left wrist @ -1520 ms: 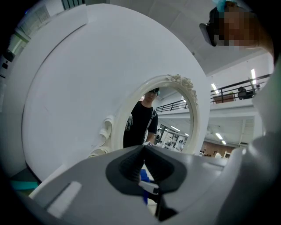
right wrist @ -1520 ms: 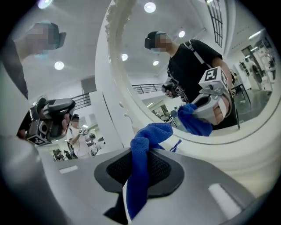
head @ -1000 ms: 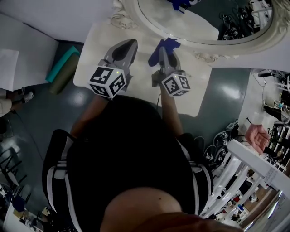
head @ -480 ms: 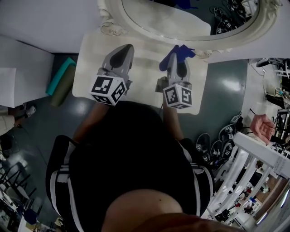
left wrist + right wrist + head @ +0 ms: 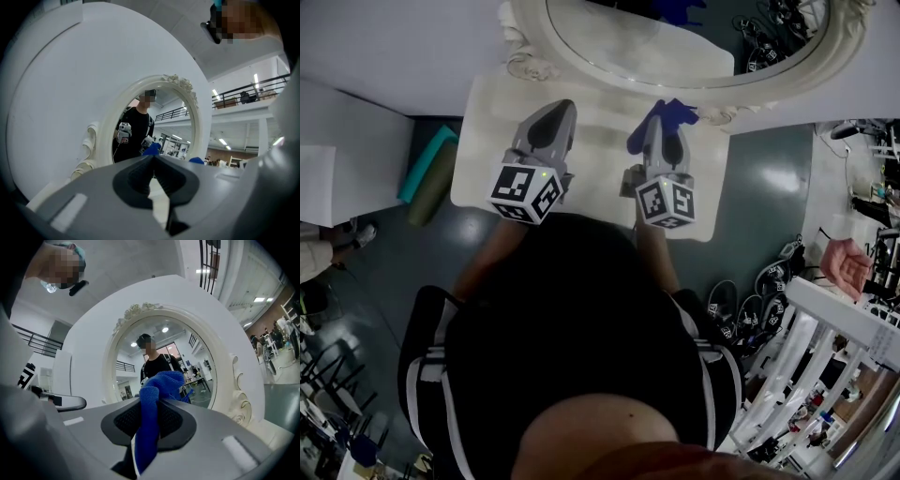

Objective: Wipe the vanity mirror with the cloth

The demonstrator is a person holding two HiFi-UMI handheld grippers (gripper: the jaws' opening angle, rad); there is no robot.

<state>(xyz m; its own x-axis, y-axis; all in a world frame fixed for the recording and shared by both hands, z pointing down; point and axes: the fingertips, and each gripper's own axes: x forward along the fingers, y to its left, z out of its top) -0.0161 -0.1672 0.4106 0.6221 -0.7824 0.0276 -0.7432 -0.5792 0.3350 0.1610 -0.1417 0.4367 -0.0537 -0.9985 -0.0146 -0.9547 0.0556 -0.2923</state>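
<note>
**Head view.** The mirror (image 5: pixel 628 42) stands at the far edge of the white table (image 5: pixel 483 112), its glass facing the person. Both grippers are held over the table, pointing at it. The right gripper (image 5: pixel 662 124) is clamped on the blue cloth (image 5: pixel 673 111), which sticks out past the jaw tips toward the ornate frame (image 5: pixel 727 112). The cloth is close to the lower rim of the frame, but a strip of table shows between them. The left gripper (image 5: pixel 560 106) is just beside the right one and about as far forward. Its jaws are closed on nothing.

**Left gripper view.** The jaws meet at their tips with nothing between them. The mirror (image 5: pixel 140 124) is straight ahead and a little above the jaws, an upright oval with its long axis vertical. This gripper faces the left part of the glass.

**Right gripper view.** The jaws pinch the cloth (image 5: pixel 151 420) along its length. A bunched end rises above the tips and a tail hangs down below them. The glass (image 5: pixel 180 357) is dead ahead and higher than the cloth, so the bunched end already points at it. The right side of the frame (image 5: pixel 236 385) curves close by.

The right gripper is the one that matters, as I read it. To wipe, it has to go forward and up until the bunched end touches the glass above the lower rim. The cloth reaches well past the jaw tips, so it should touch first.
</note>
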